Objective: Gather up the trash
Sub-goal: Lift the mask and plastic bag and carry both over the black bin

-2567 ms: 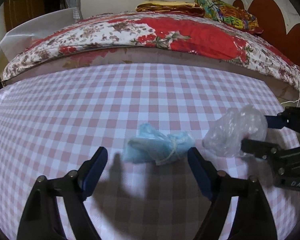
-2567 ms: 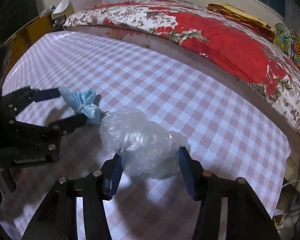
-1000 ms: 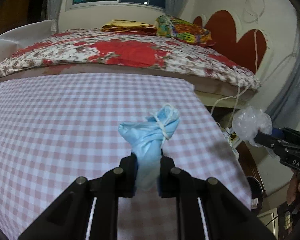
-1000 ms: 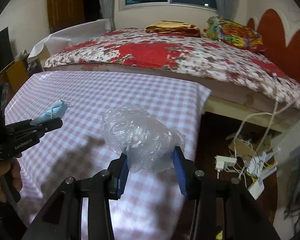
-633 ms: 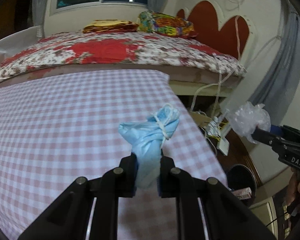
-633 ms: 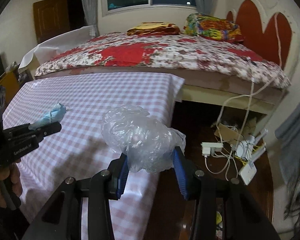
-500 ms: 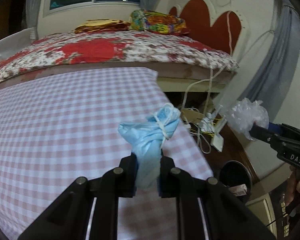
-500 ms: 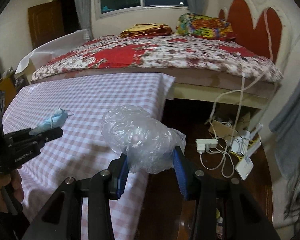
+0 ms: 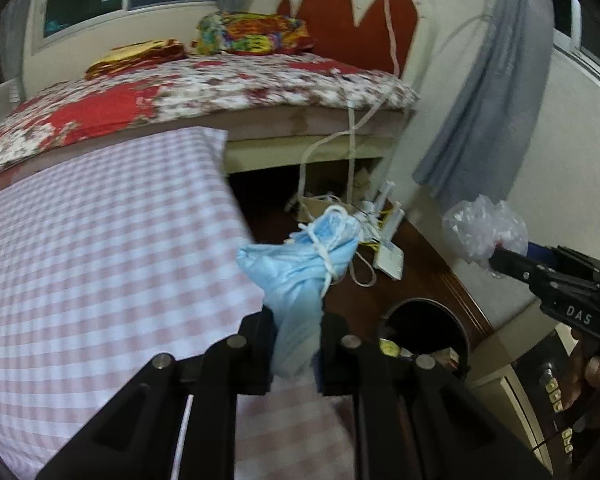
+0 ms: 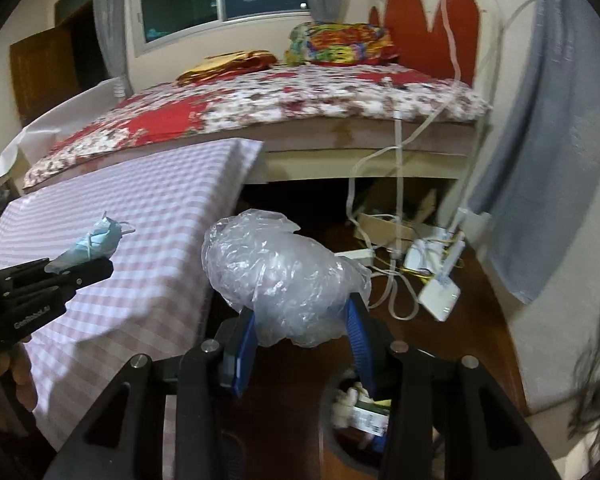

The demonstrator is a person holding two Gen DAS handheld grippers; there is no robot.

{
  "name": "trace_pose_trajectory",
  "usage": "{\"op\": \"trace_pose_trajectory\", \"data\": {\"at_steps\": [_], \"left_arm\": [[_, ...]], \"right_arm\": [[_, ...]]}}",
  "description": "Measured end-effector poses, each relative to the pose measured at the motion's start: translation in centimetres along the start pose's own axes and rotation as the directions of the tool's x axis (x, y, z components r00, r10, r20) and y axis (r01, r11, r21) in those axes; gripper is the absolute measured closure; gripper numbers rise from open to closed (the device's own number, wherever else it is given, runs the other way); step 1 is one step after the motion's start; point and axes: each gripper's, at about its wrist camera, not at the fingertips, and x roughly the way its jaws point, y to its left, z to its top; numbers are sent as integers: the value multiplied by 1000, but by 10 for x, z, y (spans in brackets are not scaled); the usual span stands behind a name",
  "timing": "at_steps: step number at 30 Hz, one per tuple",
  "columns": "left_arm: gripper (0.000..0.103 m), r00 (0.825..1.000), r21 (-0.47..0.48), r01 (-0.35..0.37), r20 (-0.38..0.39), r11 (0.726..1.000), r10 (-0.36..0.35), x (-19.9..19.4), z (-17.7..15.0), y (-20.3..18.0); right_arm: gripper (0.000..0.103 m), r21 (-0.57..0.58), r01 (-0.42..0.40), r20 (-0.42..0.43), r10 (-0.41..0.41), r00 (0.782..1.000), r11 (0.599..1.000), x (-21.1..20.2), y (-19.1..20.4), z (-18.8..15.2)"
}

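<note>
The left gripper [image 9: 296, 340] pinches a crumpled pale-blue face mask [image 9: 304, 268] past the checked tablecloth's [image 9: 100, 240] edge — the right gripper [image 10: 300, 344] clamps a crinkled clear plastic wad [image 10: 280, 268] above a round dark bin [image 10: 356, 408]

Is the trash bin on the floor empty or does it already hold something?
Not empty. The dark round trash bin has packaging scraps inside, seen in both wrist views. How full it is cannot be told; the tongs hide much of it.
</note>
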Motion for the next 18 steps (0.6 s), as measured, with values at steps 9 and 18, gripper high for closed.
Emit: {"op": "trace_pose_trajectory", "data": {"at_steps": [9,18], "left_arm": [[88,993,62,99,-66,993,-94,29,-4,-71],[88,973,123,165,-185,979,-140,70,-26,-134]], "right_arm": [[58,114,103,-31,-100,994,988,-18,-75,-40],[58,161,171,-115,-153,981,972,-15,-124,-87]]}}
